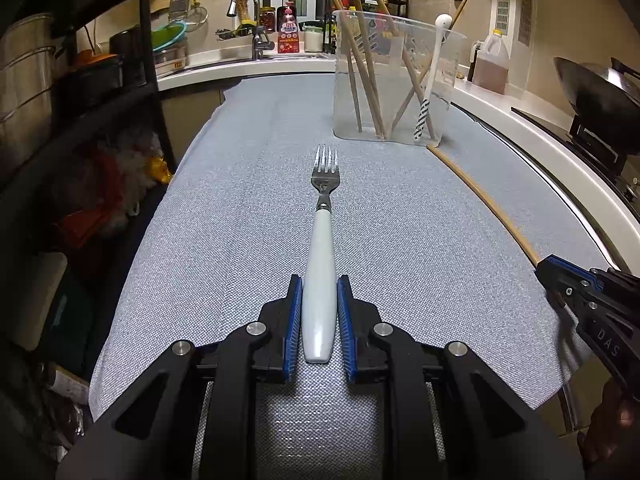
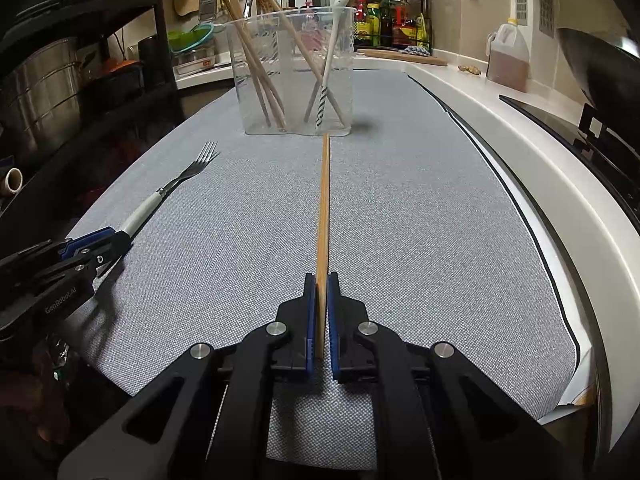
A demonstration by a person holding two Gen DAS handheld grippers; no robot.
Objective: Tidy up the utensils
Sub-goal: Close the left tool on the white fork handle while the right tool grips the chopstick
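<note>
A fork (image 1: pixel 321 252) with a white handle lies on the grey cloth, tines pointing away. My left gripper (image 1: pixel 319 286) is shut on its handle; it also shows in the right wrist view (image 2: pixel 120 238). My right gripper (image 2: pixel 321 280) is shut on the near end of a wooden chopstick (image 2: pixel 324 200), whose far tip reaches the clear plastic cup (image 2: pixel 294 72). The cup (image 1: pixel 394 80) stands at the far end of the cloth and holds several chopsticks and a white spoon (image 1: pixel 434 64). The chopstick (image 1: pixel 480 196) and my right gripper (image 1: pixel 552 276) show at the right of the left wrist view.
The grey cloth (image 1: pixel 240 240) covers the table. A white counter (image 2: pixel 520 140) with a stove and a wok (image 1: pixel 592 88) runs along the right. An oil jug (image 2: pixel 508 56) stands on it. A black shelf rack (image 1: pixel 80 80) with pots is on the left. A sink (image 1: pixel 256 40) lies behind.
</note>
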